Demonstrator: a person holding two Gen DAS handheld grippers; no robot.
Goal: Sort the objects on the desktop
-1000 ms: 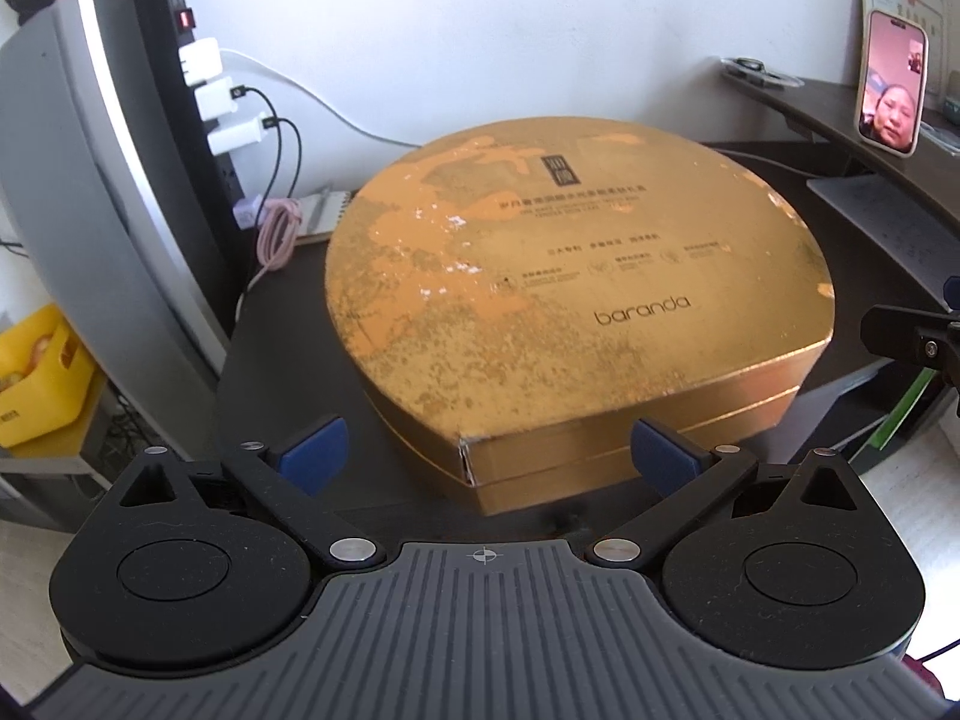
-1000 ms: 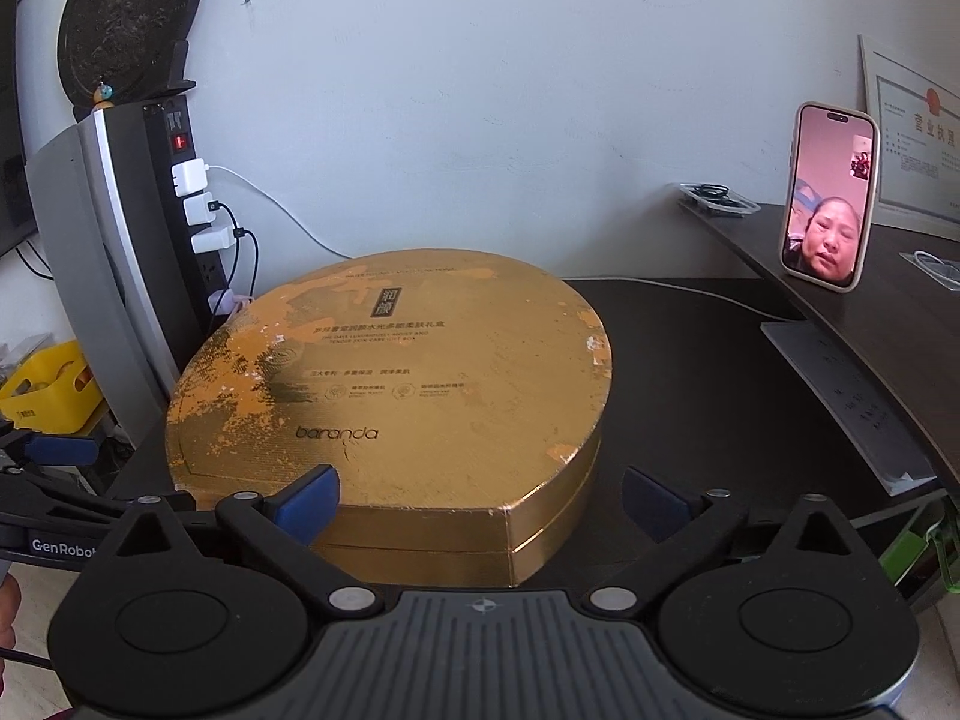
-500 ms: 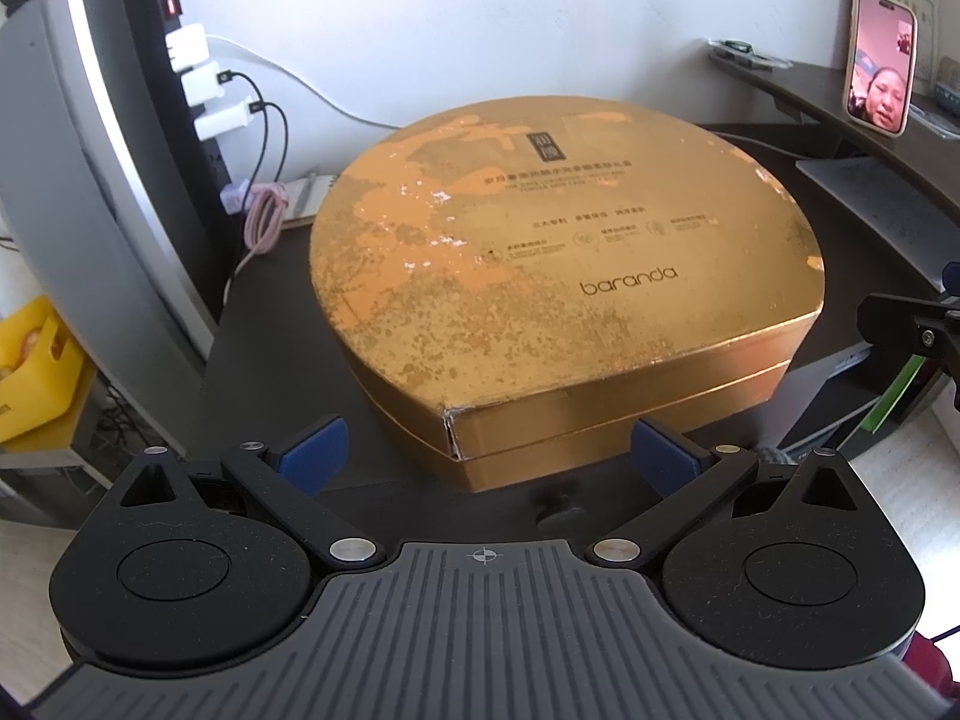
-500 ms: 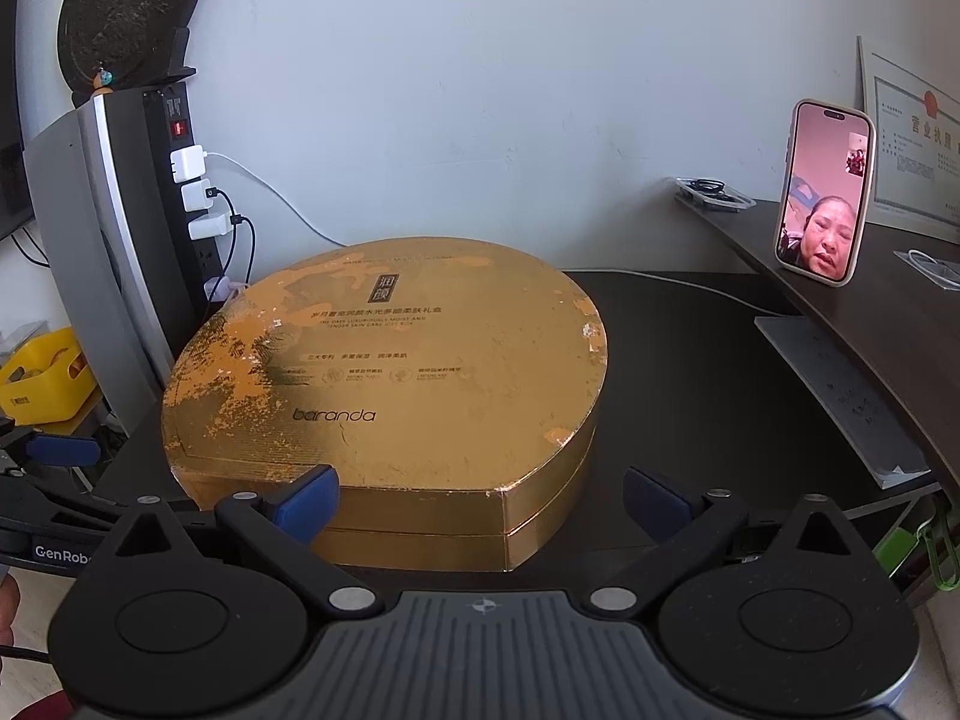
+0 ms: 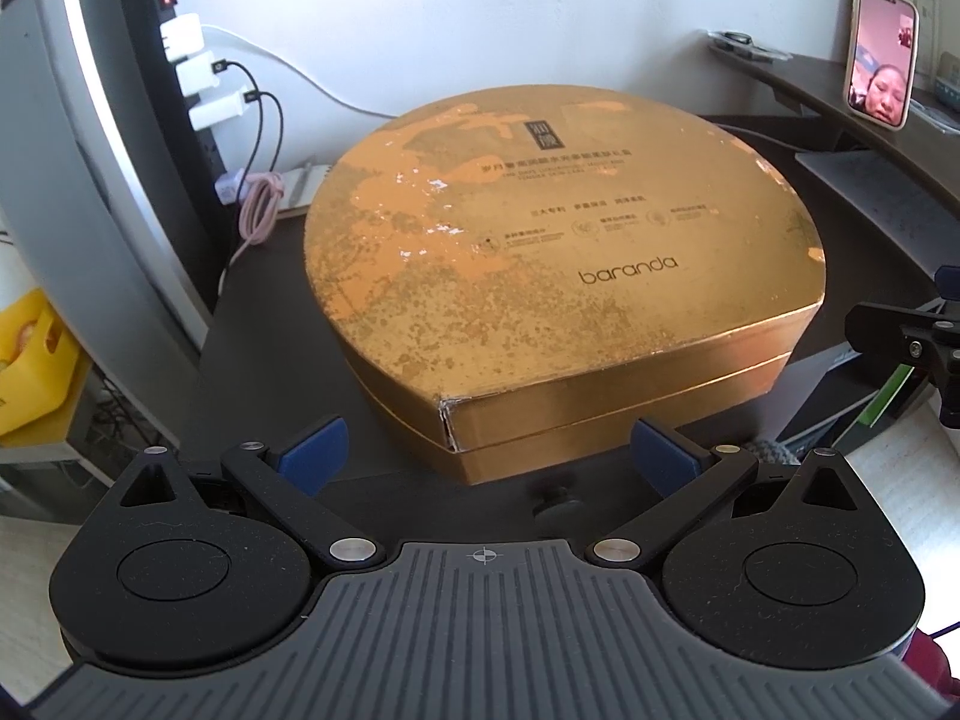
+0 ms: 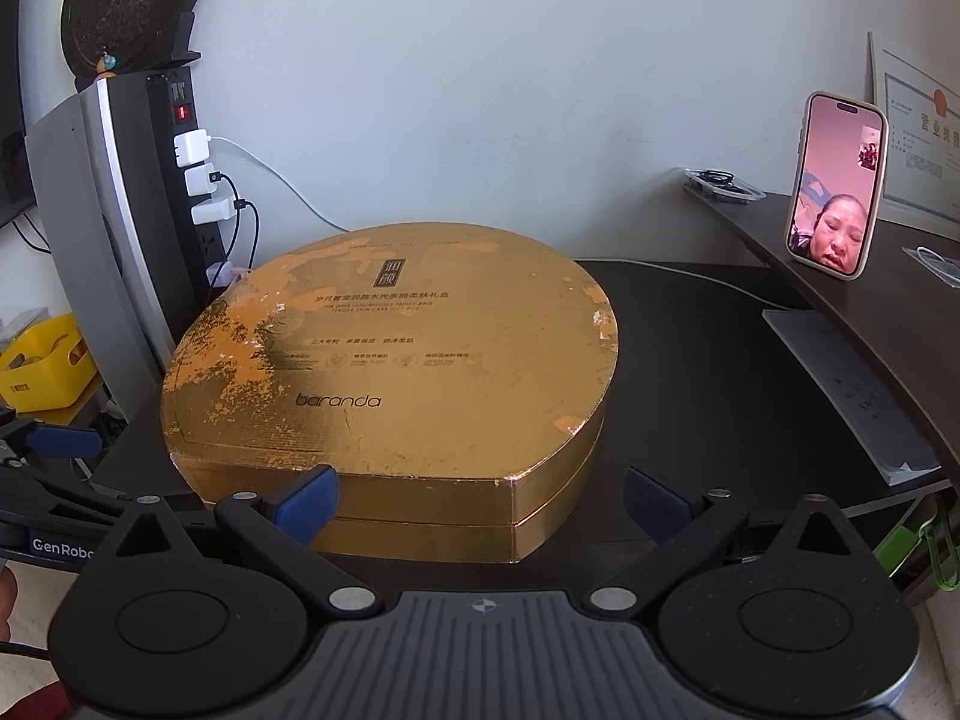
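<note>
Indoors, dark desk (image 6: 708,372), white wall (image 6: 480,90)

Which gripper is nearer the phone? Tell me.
Right. The right gripper faces the gold box's front, on the side of the phone; the left gripper is at the box's far-side corner.

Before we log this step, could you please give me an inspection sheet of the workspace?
Surface: dark desk, raised shelf at right.
Job's things: gold box, lid closed, flat on desk.
Clutter: phone upright on shelf, screen lit; grey sheet.
Grippers: left gripper open, right gripper open, both short of the box, holding nothing.
Cables: chargers in power strip; white cable behind box; pink coil.
Surroundings: white wall, yellow bin, framed certificate.
</note>
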